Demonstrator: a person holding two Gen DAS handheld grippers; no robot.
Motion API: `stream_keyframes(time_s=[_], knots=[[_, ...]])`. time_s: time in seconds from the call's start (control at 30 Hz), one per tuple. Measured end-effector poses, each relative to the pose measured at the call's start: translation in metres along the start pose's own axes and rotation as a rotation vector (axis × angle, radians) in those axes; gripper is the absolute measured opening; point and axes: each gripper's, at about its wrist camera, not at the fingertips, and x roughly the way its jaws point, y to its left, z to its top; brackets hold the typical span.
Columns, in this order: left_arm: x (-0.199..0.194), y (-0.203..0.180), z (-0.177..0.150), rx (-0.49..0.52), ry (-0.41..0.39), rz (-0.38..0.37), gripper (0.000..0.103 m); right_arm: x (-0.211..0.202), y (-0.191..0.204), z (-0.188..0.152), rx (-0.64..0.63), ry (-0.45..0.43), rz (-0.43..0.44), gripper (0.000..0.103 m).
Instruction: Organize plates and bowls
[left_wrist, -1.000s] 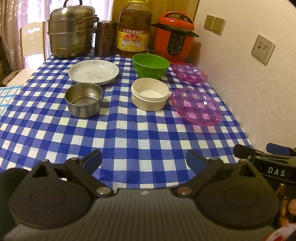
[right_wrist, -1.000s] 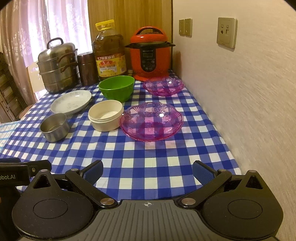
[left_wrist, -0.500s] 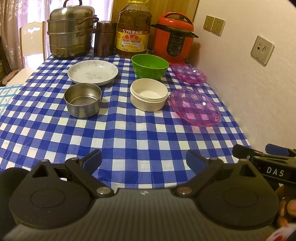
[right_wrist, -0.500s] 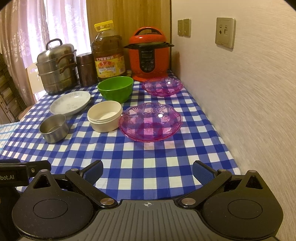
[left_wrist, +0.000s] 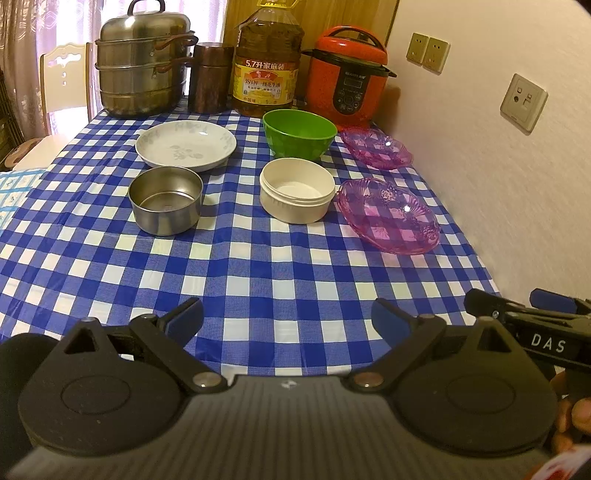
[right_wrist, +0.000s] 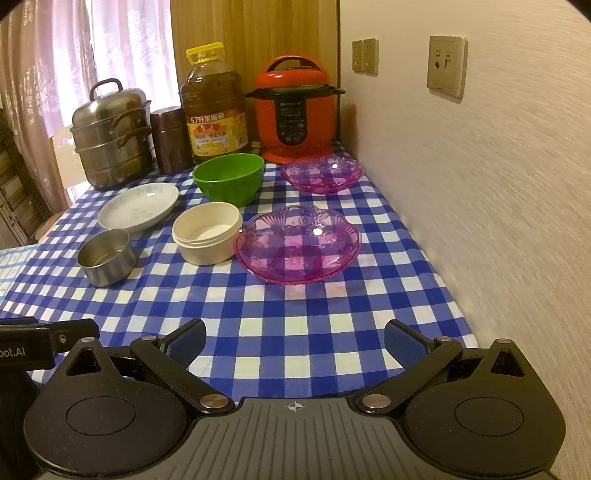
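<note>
Both claws, left claw (left_wrist: 287, 319) and right claw (right_wrist: 294, 339), hang released and empty at frame bottom, squared up to choose. Mid-frame on the desk (left_wrist: 258, 273): two pink dishes (right_wrist: 298, 243), apart and unstacked, plate (left_wrist: 185, 145) and bowls (left_wrist: 297, 194) alongside.

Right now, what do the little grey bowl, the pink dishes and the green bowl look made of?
Grey bowl: looks like brushed steel, dull sheen with reflections. Pink dishes: clear tinted plastic or glass, the checks show through. Green bowl: probably plastic, opaque, even colour.
</note>
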Motion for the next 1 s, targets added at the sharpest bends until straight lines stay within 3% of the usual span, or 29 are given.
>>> stream_keyframes(time_s=[1.0], knots=[[-0.002, -0.0002, 0.0013, -0.003, -0.005, -0.001, 0.096, 0.0, -0.0014, 0.0006, 0.002, -0.001, 0.0, 0.102]])
